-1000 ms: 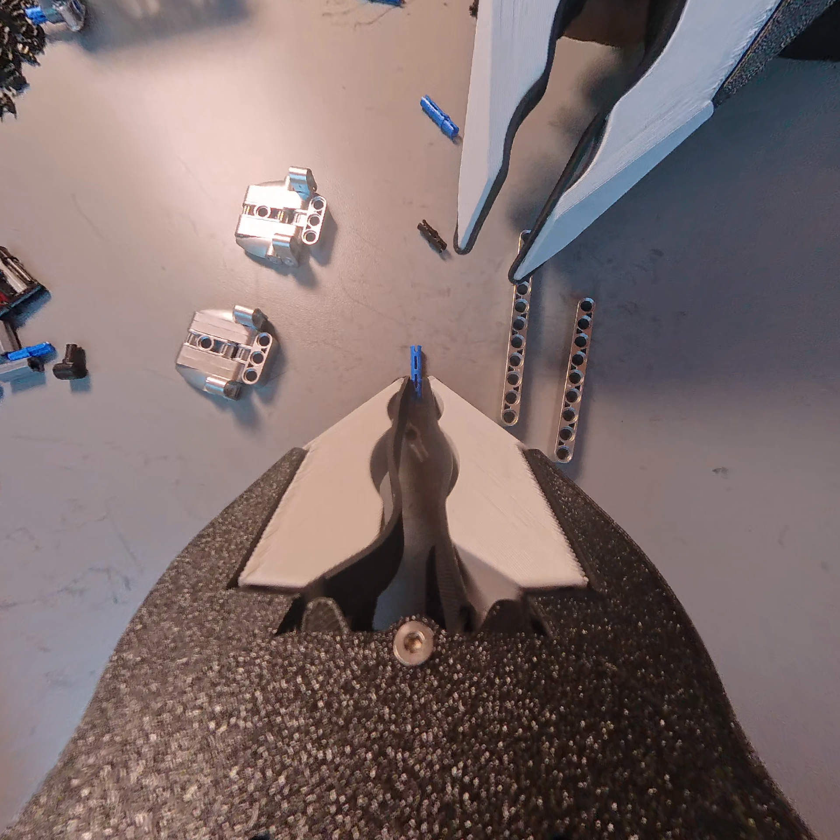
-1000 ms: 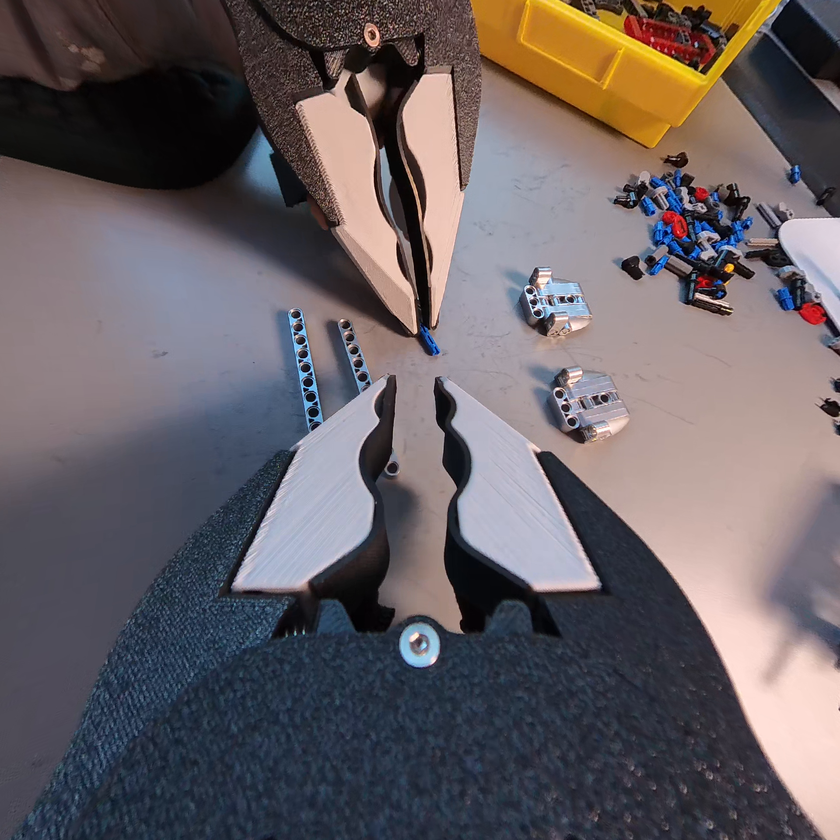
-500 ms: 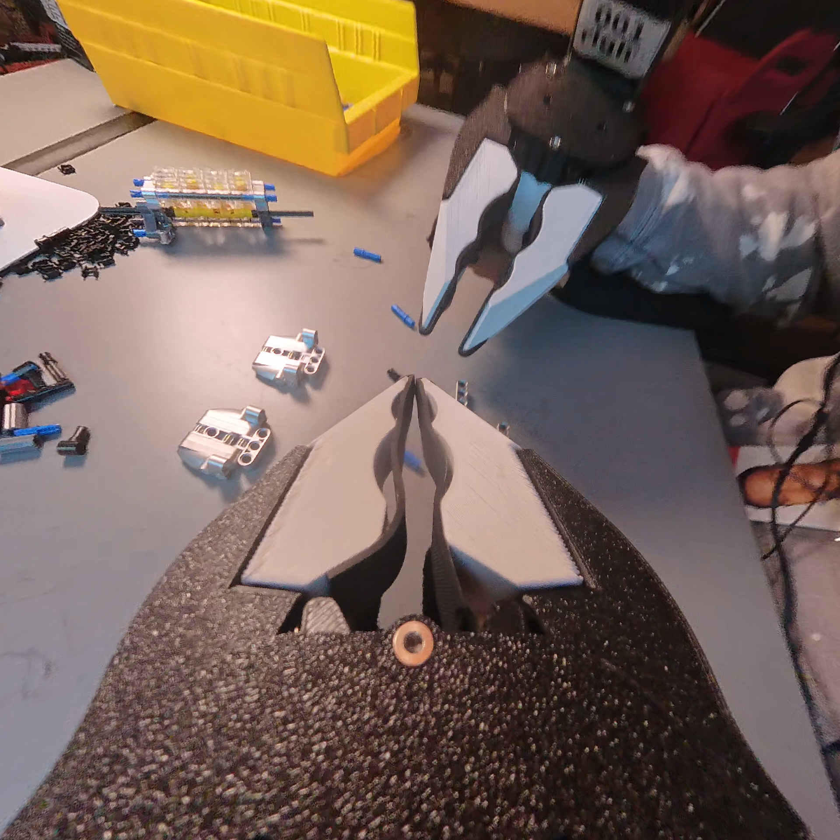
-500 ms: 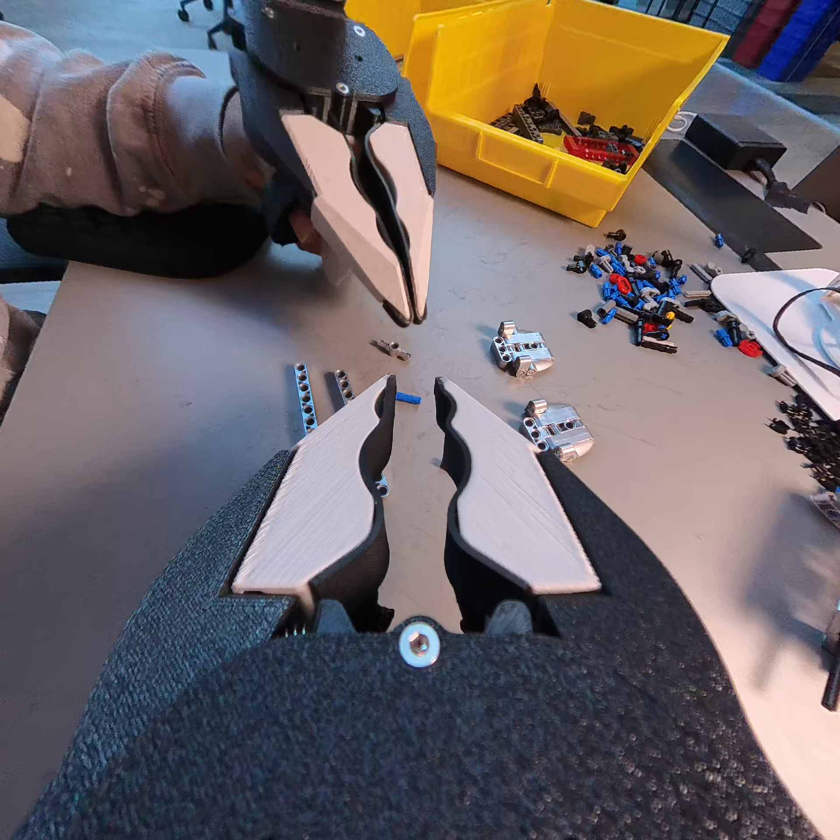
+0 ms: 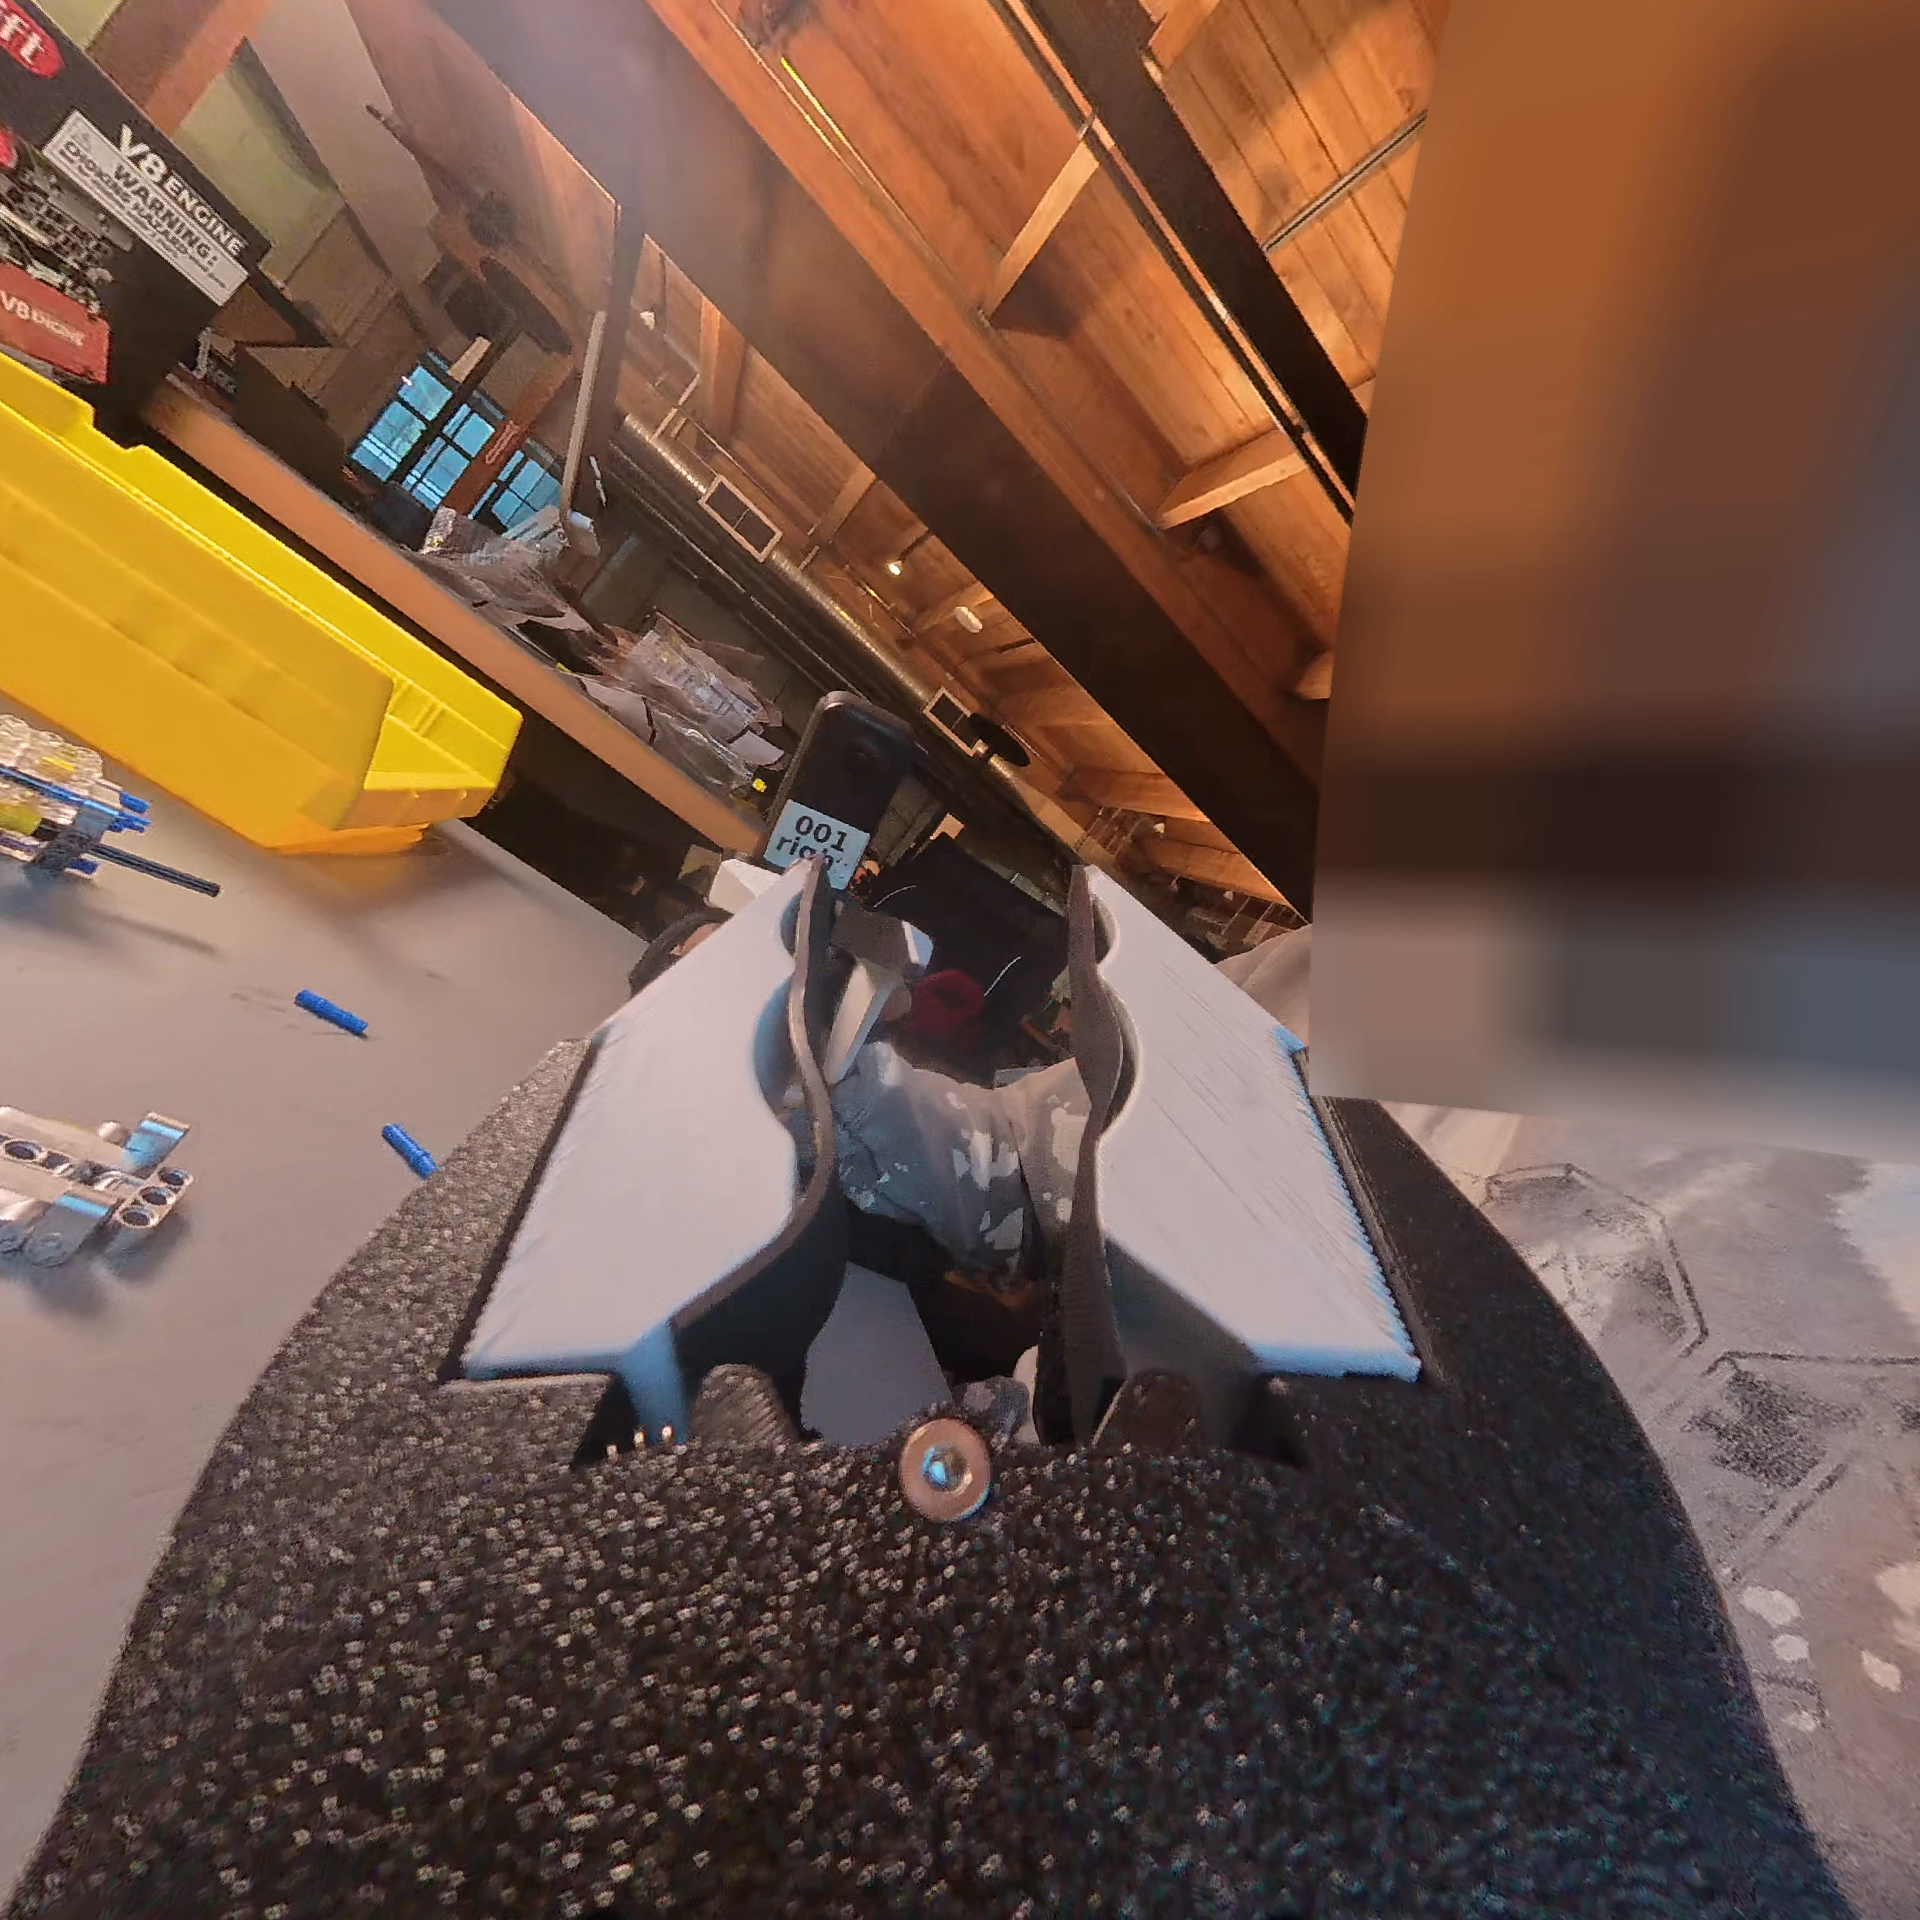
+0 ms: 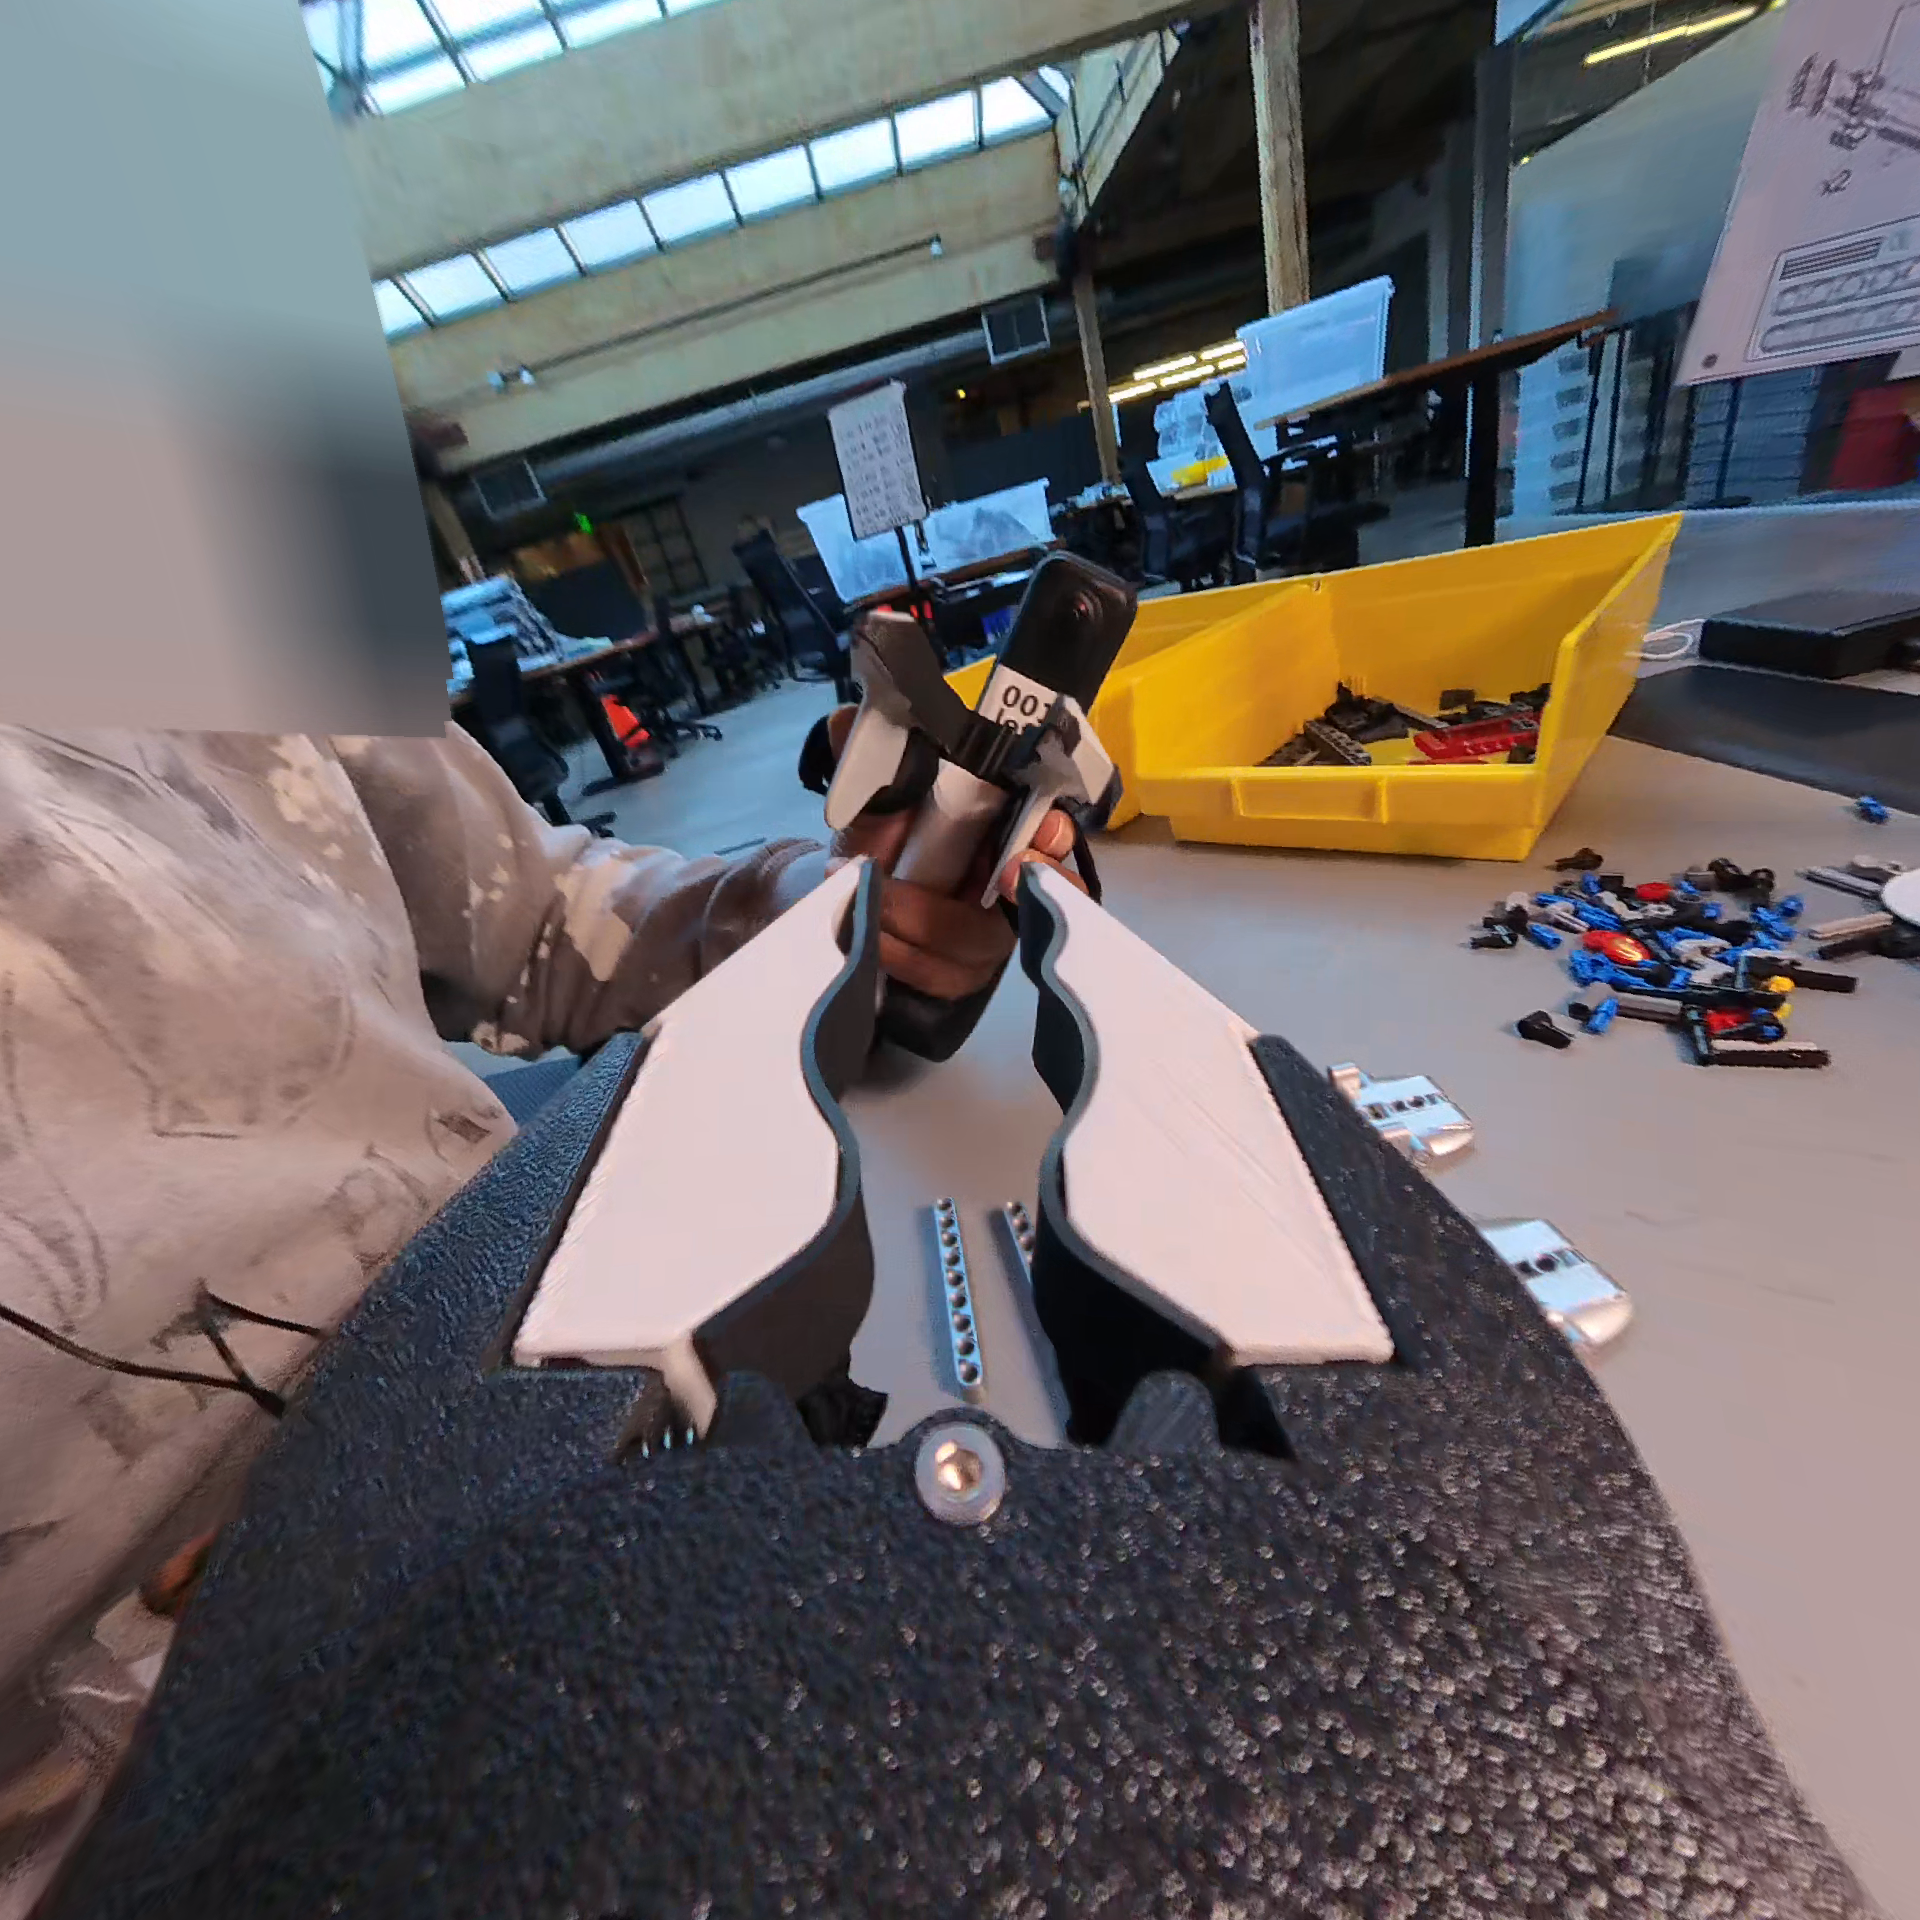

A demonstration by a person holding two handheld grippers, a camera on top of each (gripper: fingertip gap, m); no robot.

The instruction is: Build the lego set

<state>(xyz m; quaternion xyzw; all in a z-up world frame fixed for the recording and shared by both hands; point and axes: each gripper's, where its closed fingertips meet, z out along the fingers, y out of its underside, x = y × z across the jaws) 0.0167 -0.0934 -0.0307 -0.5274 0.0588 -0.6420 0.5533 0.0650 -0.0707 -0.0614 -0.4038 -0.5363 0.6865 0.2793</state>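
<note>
The grey surface (image 6: 1351,935) carries everything. At its far side stands a yellow bin (image 6: 1455,665) with dark and red parts inside. The left wrist view shows another yellow bin (image 5: 208,665) at the far left edge.

The right gripper (image 6: 945,878) is held above the surface, and its jaws stand well apart with nothing between them. The left gripper (image 5: 945,894) is tilted up toward the wooden ceiling. It is also wide open and empty. In the right wrist view it is seen from behind, in a hand (image 6: 935,935) near the person's edge of the surface.

Under the right gripper lie two grey perforated beams (image 6: 956,1288), side by side, and the second is partly hidden by one finger. These are the nearest things to it. Two silver panels (image 6: 1403,1112) lie just to the right, apart from each other. The heap of small parts (image 6: 1662,956) is farther toward the right edge.

Two blue pins (image 5: 330,1011) lie loose in the middle of the surface, and a clear and blue assembly (image 5: 52,800) rests before the left bin.

The middle of the surface around the beams is bare, so a gripper has room there on the person's side. The right side is crowded.
</note>
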